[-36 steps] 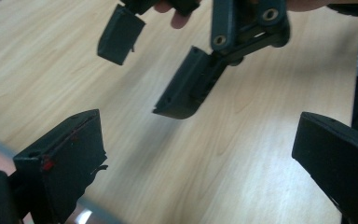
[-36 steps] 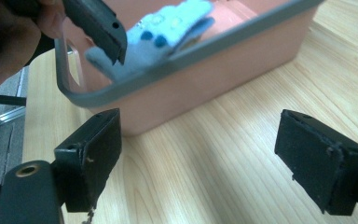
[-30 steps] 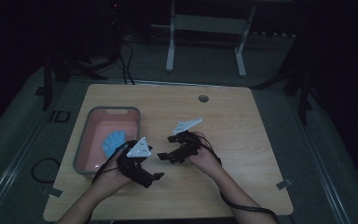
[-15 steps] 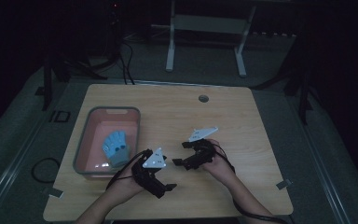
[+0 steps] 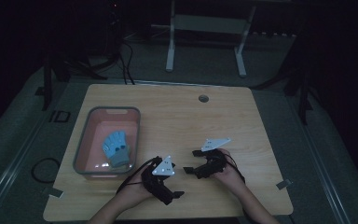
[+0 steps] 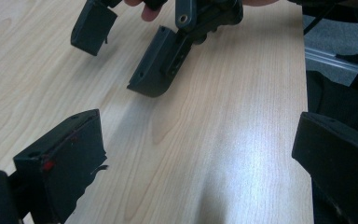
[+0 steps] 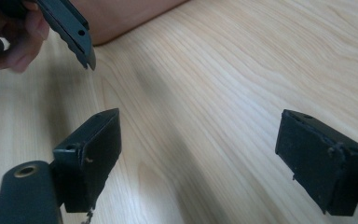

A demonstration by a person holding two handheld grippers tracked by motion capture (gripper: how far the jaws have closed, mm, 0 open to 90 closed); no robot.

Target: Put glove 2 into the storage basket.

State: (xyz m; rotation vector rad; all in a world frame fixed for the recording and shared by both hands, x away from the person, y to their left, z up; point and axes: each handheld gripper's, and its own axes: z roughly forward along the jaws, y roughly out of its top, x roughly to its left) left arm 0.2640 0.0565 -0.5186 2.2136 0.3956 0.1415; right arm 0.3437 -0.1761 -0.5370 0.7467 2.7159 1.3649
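A blue glove (image 5: 115, 147) with a grey cuff lies in a pink tray (image 5: 138, 133) on the left of the wooden table (image 5: 186, 116). My left gripper (image 5: 174, 195) is near the front edge, right of the tray, open with nothing between its jaws. In the left gripper view my left gripper (image 6: 198, 156) stands wide apart over bare wood, facing the right gripper's fingers (image 6: 157, 65). My right gripper (image 5: 191, 162) hovers just right of it, open and empty. The right gripper view has my right gripper (image 7: 207, 156) spread over the tabletop, with a left gripper fingertip (image 7: 74, 32) at the upper left.
A round cable hole (image 5: 203, 98) sits at the table's far side. A metal stand (image 5: 205, 28) and cables (image 5: 121, 51) are on the dark floor behind. Bare wood stretches right and far of the grippers.
Both hands have drawn toward the front edge and to the right, away from the tray. The jaws stay open and empty.
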